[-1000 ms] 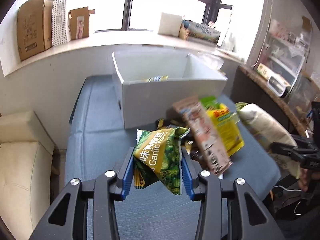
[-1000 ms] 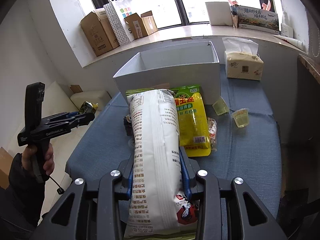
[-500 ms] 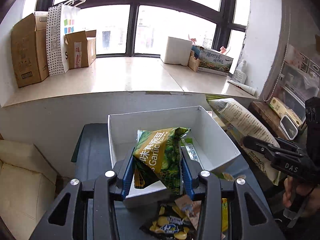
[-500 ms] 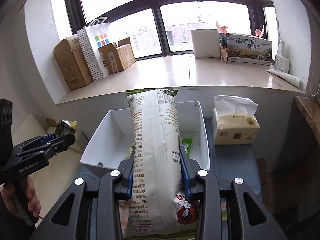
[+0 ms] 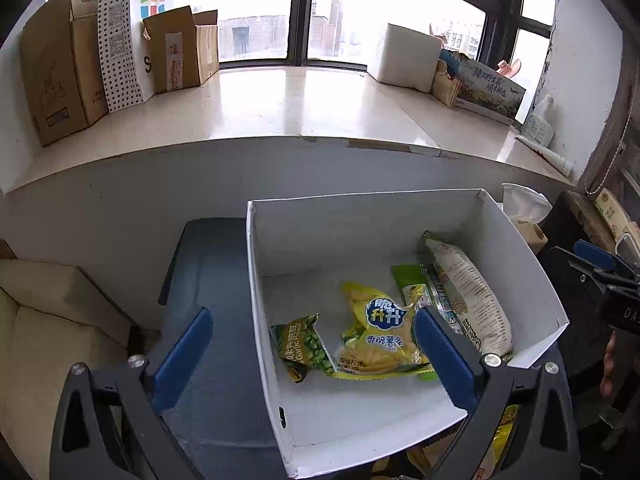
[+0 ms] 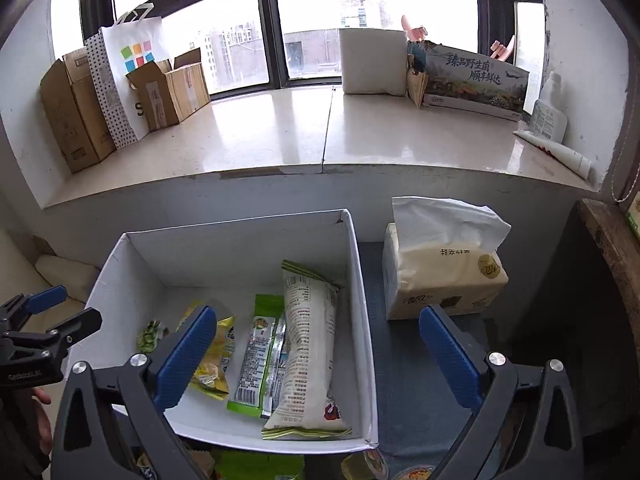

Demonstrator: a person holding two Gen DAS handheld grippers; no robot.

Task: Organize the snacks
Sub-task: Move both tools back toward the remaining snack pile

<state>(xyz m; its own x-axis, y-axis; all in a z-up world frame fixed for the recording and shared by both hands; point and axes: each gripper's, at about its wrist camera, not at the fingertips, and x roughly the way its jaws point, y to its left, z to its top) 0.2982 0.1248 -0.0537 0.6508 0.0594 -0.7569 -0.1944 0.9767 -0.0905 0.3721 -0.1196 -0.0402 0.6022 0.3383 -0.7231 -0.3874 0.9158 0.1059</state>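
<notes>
A white open box [image 5: 256, 280] [image 6: 362, 280] stands on the blue table. Inside lie a green garlic pea bag [image 5: 304, 346] [image 6: 147, 334], a yellow chip bag [image 5: 376, 332] [image 6: 214, 360], a green stick pack [image 5: 412, 284] [image 6: 256, 356] and a long white snack bag [image 5: 468, 296] [image 6: 308, 344] along the right wall. My left gripper [image 5: 312, 354] is open and empty above the box's near left part. My right gripper [image 6: 318, 354] is open and empty above the box's near right wall. Each gripper shows at the edge of the other view [image 5: 600, 272] [image 6: 48, 320].
A tissue pack [image 6: 444, 276] stands right of the box. More snack packets [image 5: 500, 436] [image 6: 256, 466] lie on the table in front of the box. A windowsill with cardboard boxes [image 5: 60, 72] and a paper bag runs behind. A cream seat [image 5: 44, 340] is at left.
Both grippers opened over the box. The garlic pea bag left my left gripper and the long white bag left my right gripper; both now lie in the box.
</notes>
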